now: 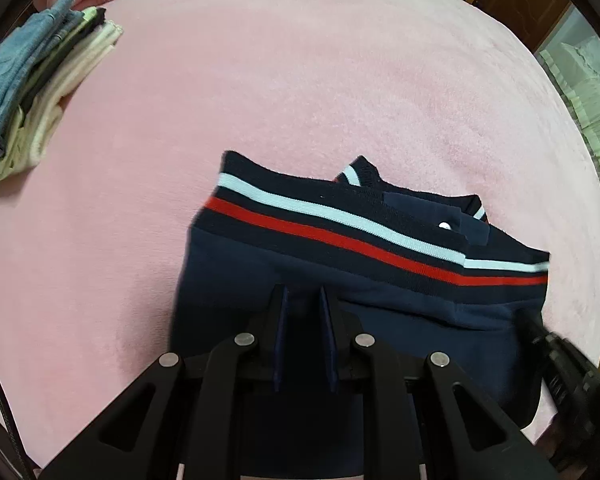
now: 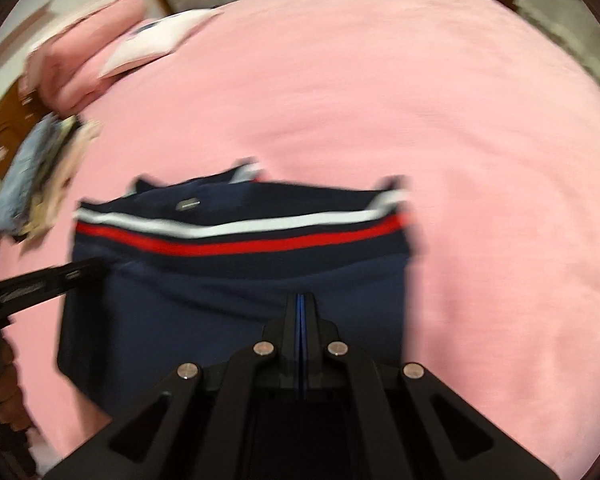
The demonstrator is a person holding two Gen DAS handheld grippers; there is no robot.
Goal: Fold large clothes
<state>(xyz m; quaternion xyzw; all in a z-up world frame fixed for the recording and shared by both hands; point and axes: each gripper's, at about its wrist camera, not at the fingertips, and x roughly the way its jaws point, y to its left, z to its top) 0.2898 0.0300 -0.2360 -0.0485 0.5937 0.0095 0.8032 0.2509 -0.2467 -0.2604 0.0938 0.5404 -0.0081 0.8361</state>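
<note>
My left tool (image 1: 303,300) hangs over the navy garment (image 1: 340,256), its fingers a narrow gap apart; nothing I can see is pinched between them. My right tool (image 2: 301,304) is shut tight, pads pressed flat together, nothing between them. The navy garment lies folded on the pink bed (image 1: 300,80), its white and red stripes running across the far edge. The left view is sharp: a white button shows at one o'clock from my tool, and the stack of folded clothes (image 1: 40,88) sits well apart at ten o'clock. The right view is blurred; there the stack smears at nine o'clock, but it shows the left tool reaching in from eight o'clock and a hand (image 2: 4,392) low at the left edge.
</note>
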